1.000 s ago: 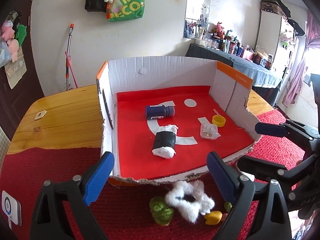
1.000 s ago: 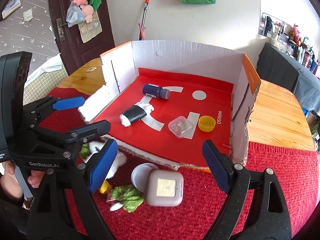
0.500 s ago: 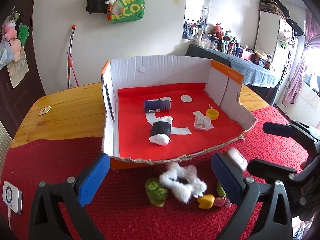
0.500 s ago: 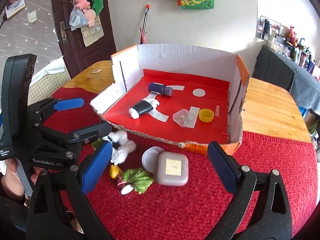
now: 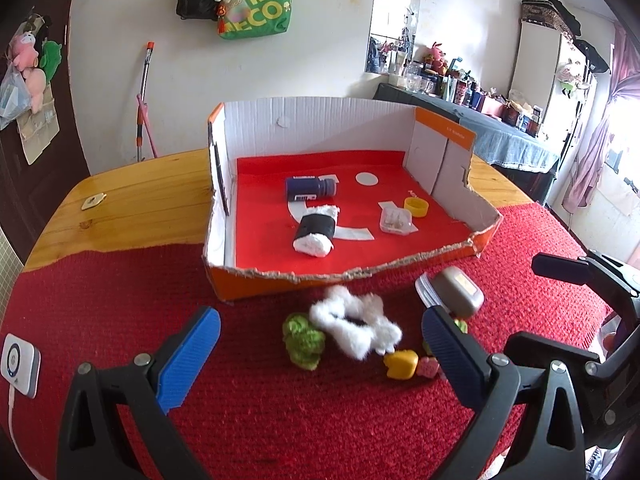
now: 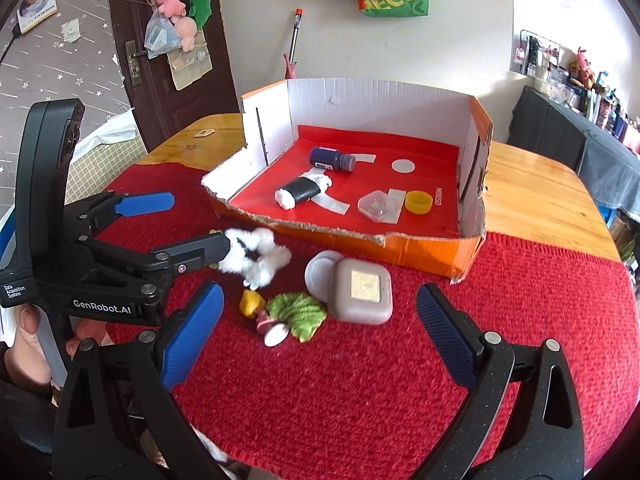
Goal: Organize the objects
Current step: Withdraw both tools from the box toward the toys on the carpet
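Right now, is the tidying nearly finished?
About halfway. Already in the box: blue bottle, black-and-white roll, clear tub, yellow cap. Both claws, left claw and right claw, are open and empty. Still on the red mat: fluffy scrunchie, grey case, toy food.

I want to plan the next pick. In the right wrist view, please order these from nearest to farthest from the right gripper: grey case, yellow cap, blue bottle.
From the right gripper:
1. Grey case: on the red cloth just ahead, outside the box.
2. Yellow cap: inside the box, right side.
3. Blue bottle: lying deeper in the box, towards the back wall.
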A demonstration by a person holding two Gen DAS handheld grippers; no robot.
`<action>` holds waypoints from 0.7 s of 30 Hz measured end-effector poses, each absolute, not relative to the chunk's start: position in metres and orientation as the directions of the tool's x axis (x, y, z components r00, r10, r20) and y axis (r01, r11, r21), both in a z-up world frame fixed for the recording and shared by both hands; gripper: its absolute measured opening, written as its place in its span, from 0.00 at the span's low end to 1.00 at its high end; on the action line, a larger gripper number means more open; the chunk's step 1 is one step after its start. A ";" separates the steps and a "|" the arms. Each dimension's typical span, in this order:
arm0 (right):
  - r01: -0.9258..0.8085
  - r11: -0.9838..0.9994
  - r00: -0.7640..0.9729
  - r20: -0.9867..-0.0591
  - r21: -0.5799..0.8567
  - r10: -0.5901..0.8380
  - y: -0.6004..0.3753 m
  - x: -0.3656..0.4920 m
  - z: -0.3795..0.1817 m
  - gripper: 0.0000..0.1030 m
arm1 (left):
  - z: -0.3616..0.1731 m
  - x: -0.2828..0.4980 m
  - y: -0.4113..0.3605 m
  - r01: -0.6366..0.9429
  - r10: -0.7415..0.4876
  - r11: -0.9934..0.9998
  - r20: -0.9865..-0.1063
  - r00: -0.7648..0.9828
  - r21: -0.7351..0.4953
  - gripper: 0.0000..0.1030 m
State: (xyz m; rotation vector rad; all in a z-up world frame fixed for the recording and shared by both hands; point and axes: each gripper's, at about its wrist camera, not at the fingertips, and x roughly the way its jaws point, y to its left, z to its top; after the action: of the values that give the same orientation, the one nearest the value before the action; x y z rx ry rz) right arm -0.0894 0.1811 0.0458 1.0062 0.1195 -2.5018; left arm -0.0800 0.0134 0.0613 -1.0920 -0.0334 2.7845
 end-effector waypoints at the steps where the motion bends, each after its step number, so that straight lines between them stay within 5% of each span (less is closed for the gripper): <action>1: 0.426 -0.901 -0.638 -0.677 0.086 -0.367 0.182 -0.088 0.045 0.96 | 0.060 -0.079 0.013 -0.131 0.148 -0.988 -0.677 -0.721 -0.076 1.00; 16: 0.397 -0.907 -0.600 -0.708 0.141 -0.372 0.188 -0.082 0.019 0.94 | 0.036 -0.078 -0.001 -0.098 0.156 -0.988 -0.718 -0.679 -0.122 1.00; 21: 0.389 -0.907 -0.582 -0.719 0.163 -0.379 0.191 -0.087 0.009 0.64 | 0.031 -0.080 -0.003 -0.095 0.144 -0.990 -0.721 -0.678 -0.108 0.91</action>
State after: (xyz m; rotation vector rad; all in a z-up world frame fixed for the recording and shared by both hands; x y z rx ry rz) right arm -0.0874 0.1907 0.0087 1.1166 0.0167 -2.4651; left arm -0.0797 -0.0032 0.0313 -1.1947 -0.0928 2.7626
